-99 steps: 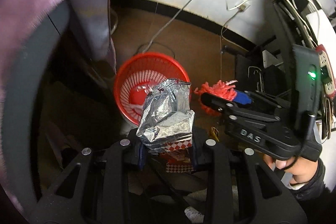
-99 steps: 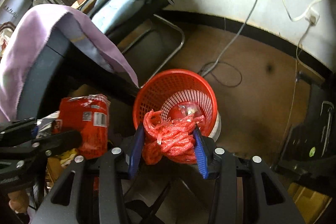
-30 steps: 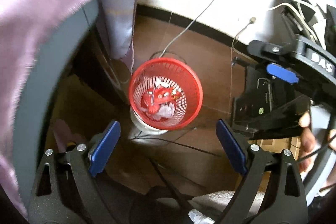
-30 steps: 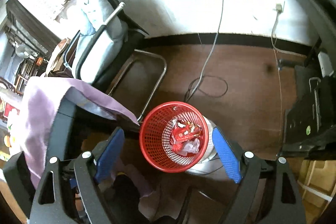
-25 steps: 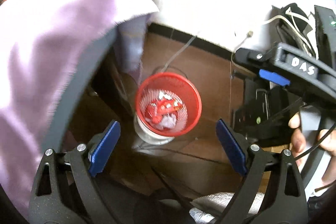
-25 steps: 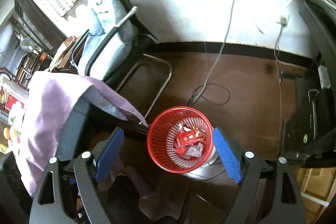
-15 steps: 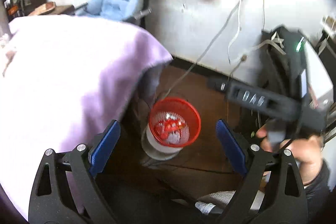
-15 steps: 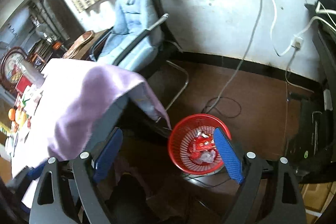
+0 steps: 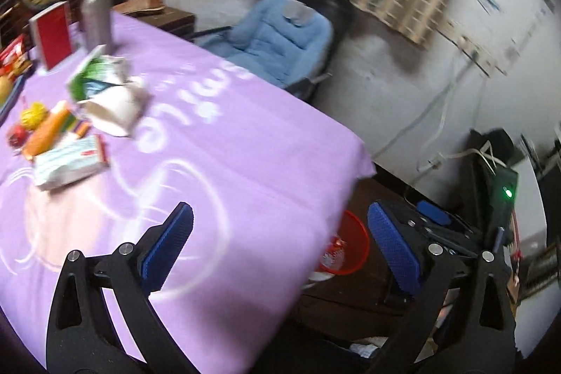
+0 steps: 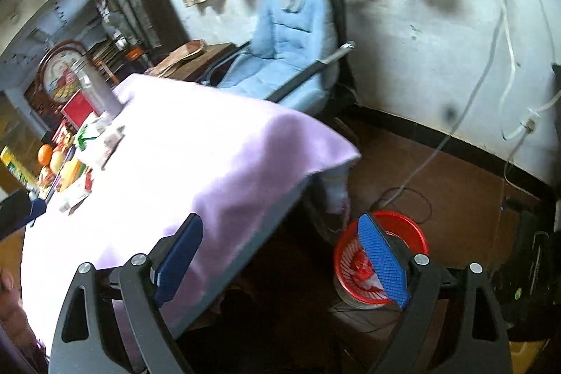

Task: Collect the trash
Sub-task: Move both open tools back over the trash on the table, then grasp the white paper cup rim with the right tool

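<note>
Both grippers, left and right, have lifted from the basket, jaws spread wide, empty.

Matt lilac cloth over the surface; red plastic mesh basket; brushed metal bottle; padded blue fabric chair; textured blue pads, matt black plastic frames.

Blue padded chair beside purple tablecloth
</note>
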`<state>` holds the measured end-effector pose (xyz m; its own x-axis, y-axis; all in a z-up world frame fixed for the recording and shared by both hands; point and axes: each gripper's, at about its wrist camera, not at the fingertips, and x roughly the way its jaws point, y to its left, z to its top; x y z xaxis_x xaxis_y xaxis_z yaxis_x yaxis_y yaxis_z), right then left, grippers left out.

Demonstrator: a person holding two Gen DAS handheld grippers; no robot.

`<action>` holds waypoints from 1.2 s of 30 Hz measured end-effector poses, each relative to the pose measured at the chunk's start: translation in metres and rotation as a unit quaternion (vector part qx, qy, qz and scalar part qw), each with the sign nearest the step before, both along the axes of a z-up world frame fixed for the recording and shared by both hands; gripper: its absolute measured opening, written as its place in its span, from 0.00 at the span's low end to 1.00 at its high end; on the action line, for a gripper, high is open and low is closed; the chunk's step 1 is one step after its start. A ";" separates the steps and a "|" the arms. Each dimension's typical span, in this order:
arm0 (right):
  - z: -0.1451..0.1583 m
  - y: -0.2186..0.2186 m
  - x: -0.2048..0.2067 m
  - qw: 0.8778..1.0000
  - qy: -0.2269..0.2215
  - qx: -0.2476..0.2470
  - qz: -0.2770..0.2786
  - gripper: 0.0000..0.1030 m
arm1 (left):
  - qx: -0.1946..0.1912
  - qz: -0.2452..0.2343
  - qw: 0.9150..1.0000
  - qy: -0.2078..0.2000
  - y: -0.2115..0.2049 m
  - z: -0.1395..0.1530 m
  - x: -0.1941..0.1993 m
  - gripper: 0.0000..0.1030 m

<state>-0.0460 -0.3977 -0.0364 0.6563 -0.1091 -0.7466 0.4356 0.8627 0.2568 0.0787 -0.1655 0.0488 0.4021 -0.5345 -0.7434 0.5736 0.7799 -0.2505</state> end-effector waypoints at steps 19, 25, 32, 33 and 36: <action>0.038 0.134 0.121 0.986 -0.021 -0.029 0.161 0.87 | -0.063 0.190 0.978 0.063 0.160 -0.025 0.106 0.94; 0.034 0.174 0.151 0.977 -0.010 -0.034 0.208 0.87 | -0.060 0.226 0.969 0.076 0.175 -0.036 0.118 0.94; 0.027 0.202 0.176 0.967 0.010 -0.049 0.248 0.87 | -0.066 0.256 0.961 0.083 0.201 -0.042 0.129 0.94; 0.027 0.205 0.179 0.966 0.014 -0.052 0.254 0.87 | -0.070 0.262 0.959 0.084 0.205 -0.042 0.130 0.94; 0.026 0.219 0.191 0.958 0.022 -0.068 0.278 0.87 | -0.085 0.281 0.951 0.093 0.221 -0.044 0.135 0.94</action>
